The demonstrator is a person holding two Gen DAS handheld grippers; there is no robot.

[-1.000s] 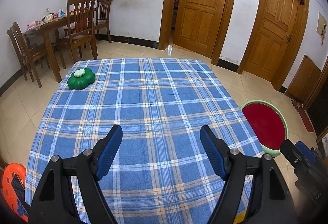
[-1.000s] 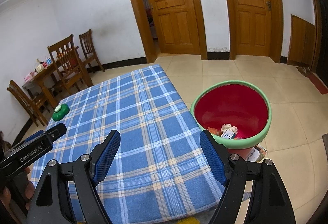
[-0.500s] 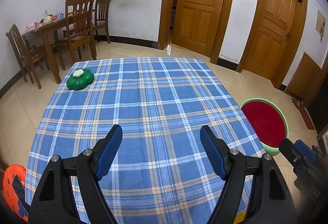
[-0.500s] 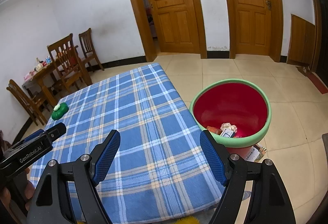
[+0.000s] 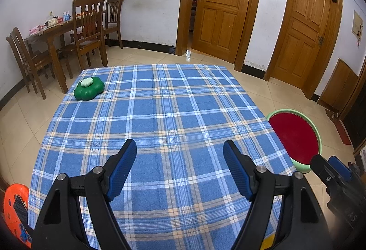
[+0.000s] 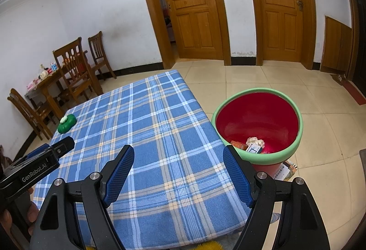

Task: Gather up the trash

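Between the earlier frames and these, almost nothing has moved; only a slight drift of the views is seen. A desk covered by a blue plaid cloth (image 5: 173,117) fills the centre, on beige floor tiles (image 6: 263,76), with wooden doors (image 5: 224,5) at the top. A round green-rimmed red bin (image 6: 257,123), mouth upward, stands at the desk's right edge; crumpled paper and small boxes (image 6: 252,146) lie inside, their axes unclear. The left gripper (image 5: 179,165) and right gripper (image 6: 178,166) are held empty, fingers apart.

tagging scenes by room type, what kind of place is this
Most likely a home dining or living room: a wooden dining table with chairs, panelled wooden doors, a tiled floor, and a cloth-covered table.
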